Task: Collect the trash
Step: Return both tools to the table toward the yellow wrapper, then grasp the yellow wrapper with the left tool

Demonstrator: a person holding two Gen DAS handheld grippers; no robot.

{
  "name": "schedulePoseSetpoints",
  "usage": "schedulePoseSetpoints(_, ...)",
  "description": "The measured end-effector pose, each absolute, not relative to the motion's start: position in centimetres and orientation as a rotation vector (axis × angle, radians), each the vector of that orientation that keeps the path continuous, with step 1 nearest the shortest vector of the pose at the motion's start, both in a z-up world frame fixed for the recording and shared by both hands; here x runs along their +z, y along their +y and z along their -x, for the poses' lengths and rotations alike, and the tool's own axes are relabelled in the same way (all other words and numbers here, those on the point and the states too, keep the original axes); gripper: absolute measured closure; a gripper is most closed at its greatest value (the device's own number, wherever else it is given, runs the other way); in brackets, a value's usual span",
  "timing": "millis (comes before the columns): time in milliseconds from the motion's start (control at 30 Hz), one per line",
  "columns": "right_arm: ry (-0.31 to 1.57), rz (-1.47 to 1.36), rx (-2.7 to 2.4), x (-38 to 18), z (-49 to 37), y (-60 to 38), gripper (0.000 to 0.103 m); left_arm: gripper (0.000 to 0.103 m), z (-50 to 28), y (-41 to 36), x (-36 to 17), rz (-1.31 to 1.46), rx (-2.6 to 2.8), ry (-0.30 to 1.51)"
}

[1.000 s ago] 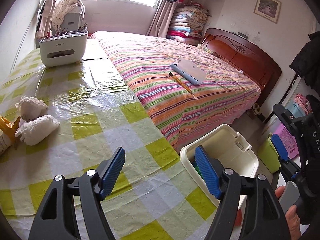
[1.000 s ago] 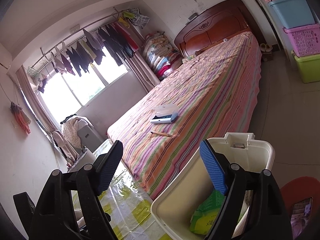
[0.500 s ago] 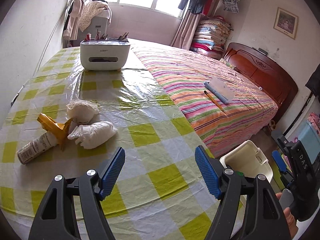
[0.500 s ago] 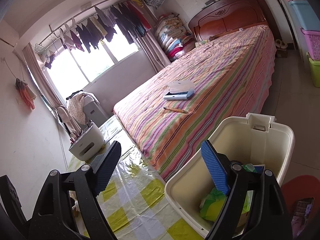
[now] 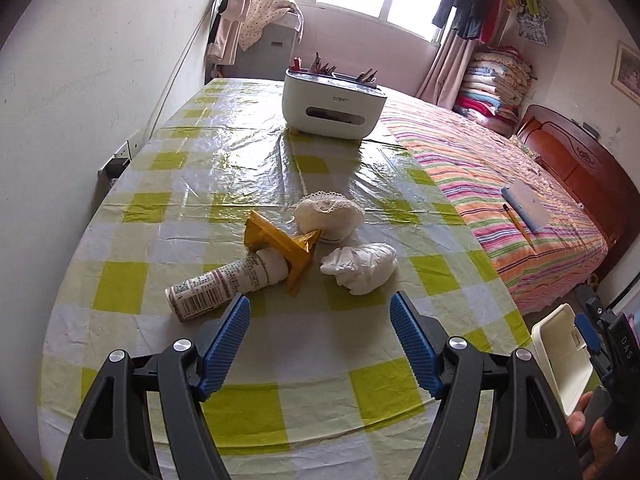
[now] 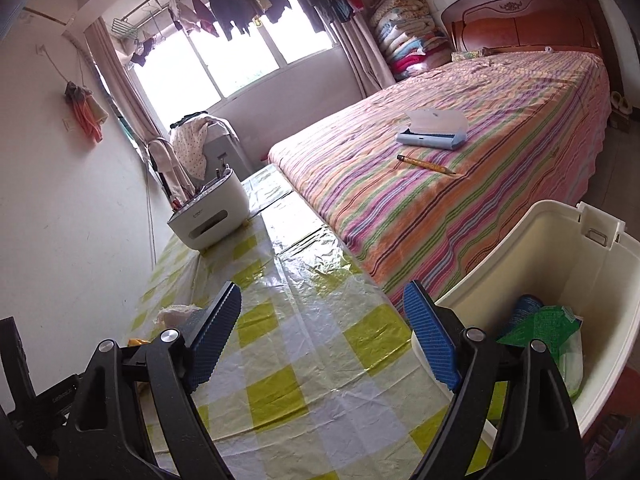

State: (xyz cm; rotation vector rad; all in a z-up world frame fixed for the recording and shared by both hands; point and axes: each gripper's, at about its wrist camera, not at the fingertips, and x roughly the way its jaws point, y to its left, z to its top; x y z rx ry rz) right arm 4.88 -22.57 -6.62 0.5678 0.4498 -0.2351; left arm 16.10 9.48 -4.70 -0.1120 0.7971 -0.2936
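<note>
Progress check: partly done. The bin [image 6: 532, 264] is sitting off the desk's [image 5: 192, 184] near corner, beside the bed [image 6: 460, 200], and already holding a green wrapper [image 6: 540, 322] and a dark can-like item [image 6: 527, 307], so some trash is in.

Still on the desk, all clustered in the middle, on the near side of the white organizer box [image 5: 332, 104]:
- a printed tube [image 5: 224, 284] lying on its side
- a crumpled yellow wrapper [image 5: 284, 244] touching the tube's far end
- a wad of white tissue [image 5: 360, 266] just right of the wrapper
- a lace-edged white bundle [image 5: 328, 216] just behind both; can't tell if that one counts as trash

Left hand-held gripper [image 5: 320, 328] is hovering over the desk, pointing at that cluster, jaws wide apart, nothing between them. Nearest item is the tube, just ahead of its left finger.

Right hand-held gripper [image 6: 322, 328] is sitting over the desk edge next to the bin, jaws spread wide and holding nothing.

My read: three or four pieces left, and the left hand-held gripper is lining up for the next pick.
</note>
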Motion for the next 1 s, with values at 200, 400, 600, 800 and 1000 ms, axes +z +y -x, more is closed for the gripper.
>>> schedulePoseSetpoints(200, 0.496, -0.478, -0.109, -5.9, -8.2, -18.8, 0.021, 0.033, -17.7, 11.7, -5.5, 0.194, -0.286, 0.848)
schedulePoseSetpoints(400, 0.496, -0.452, -0.049, -5.3, -9.9, -16.7, 0.021, 0.033, -21.0, 12.4, -5.6, 0.332, -0.315, 0.891)
schedulePoseSetpoints(600, 0.491, -0.44, -0.019, -4.9, -10.7, -15.5, 0.021, 0.033, -24.2, 12.0, -6.9, 0.391, -0.29, 0.955)
schedulePoseSetpoints(800, 0.51, -0.44, 0.007, -5.0, -11.8, -15.2, 0.021, 0.033, -26.1, 11.7, -8.3, 0.408, -0.27, 0.983)
schedulePoseSetpoints(1000, 0.568, -0.452, 0.047, -5.6, -14.1, -15.0, 0.021, 0.066, -27.0, 11.2, -9.2, 0.404, -0.287, 1.015)
